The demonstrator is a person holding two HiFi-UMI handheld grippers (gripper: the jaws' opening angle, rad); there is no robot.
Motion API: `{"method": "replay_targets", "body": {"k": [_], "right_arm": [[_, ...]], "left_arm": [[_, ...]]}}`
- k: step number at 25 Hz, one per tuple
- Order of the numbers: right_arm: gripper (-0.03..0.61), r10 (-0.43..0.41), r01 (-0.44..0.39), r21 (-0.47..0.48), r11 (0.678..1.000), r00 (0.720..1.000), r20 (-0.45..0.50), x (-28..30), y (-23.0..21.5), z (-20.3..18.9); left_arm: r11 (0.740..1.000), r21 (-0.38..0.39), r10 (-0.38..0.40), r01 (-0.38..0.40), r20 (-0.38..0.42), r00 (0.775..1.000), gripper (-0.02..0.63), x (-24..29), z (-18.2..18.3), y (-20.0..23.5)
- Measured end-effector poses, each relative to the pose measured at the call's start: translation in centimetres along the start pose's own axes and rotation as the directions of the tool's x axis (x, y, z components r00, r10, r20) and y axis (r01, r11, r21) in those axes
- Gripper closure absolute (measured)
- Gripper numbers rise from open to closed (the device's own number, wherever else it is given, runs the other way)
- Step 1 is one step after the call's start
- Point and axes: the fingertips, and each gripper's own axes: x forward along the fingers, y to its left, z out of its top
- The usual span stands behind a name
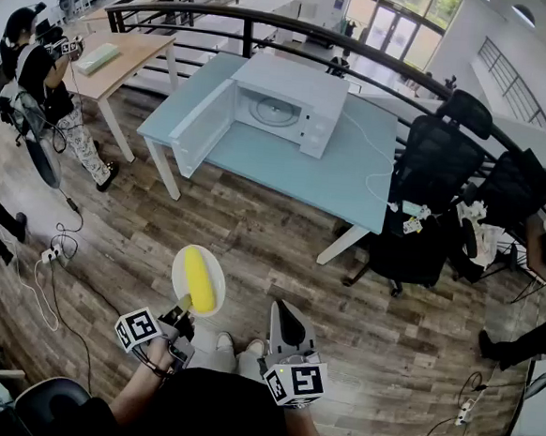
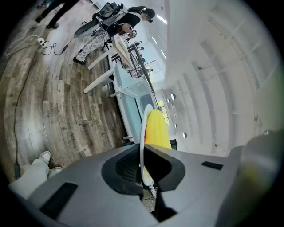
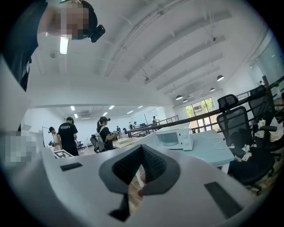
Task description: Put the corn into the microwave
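A yellow corn cob (image 1: pixel 198 279) lies on a small white plate (image 1: pixel 182 267) held above the wood floor. My left gripper (image 1: pixel 183 307) is shut on the plate's near rim. In the left gripper view the plate (image 2: pixel 143 128) stands edge-on between the jaws of the left gripper (image 2: pixel 143 153), with the corn (image 2: pixel 156 128) on its right side. The white microwave (image 1: pixel 287 105) sits on a light blue table (image 1: pixel 352 176) well ahead, with its door (image 1: pixel 202 127) swung open to the left. My right gripper (image 1: pixel 282 312) is shut and holds nothing. In the right gripper view it (image 3: pixel 141 150) points level toward the microwave (image 3: pixel 175 138).
Black office chairs (image 1: pixel 436 178) stand to the right of the blue table. A wooden table (image 1: pixel 116 59) and a person (image 1: pixel 39 81) are at the far left. Cables and a power strip (image 1: pixel 52 254) lie on the floor at left. A dark railing (image 1: pixel 380 56) runs behind the table.
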Motion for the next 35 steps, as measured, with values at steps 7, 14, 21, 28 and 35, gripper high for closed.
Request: {"method": "replay_targets", "body": {"k": [7,14,21,28,35], "right_arm": [[0.571,0.009,-0.009,-0.020,1.000,1.000,-0.005,-0.1,0.1,-0.3],[0.571,0.019,-0.019,-0.032,0.999,1.000,0.000,0.1,0.9,-0.2],[0.571,0.012,-0.012,-0.035,0.999,1.000,0.019,1.0,2.3,0.0],[0.571,-0.013,0.014,-0.032,0.999,0.999,0.034,2.2,3.6,-0.4],[0.571,-0.019,0.020,-0.030,0.999,0.999,0.045,3.1,4.3,-0.7]], "left_arm": [[1.000,0.006,-0.013,0.013,-0.002,1.000,0.597,0.6,-0.2,-0.2],[1.000,0.009,-0.029,0.029,-0.005,1.000,0.597,0.7,0.1,-0.7],[0.999,0.018,-0.037,0.037,-0.016,0.999,0.597,0.7,1.7,-0.4],[0.999,0.031,-0.044,0.045,-0.033,0.998,0.597,0.8,3.4,0.1],[0.999,0.038,-0.036,0.038,-0.044,0.998,0.595,0.8,4.6,0.4]]}}
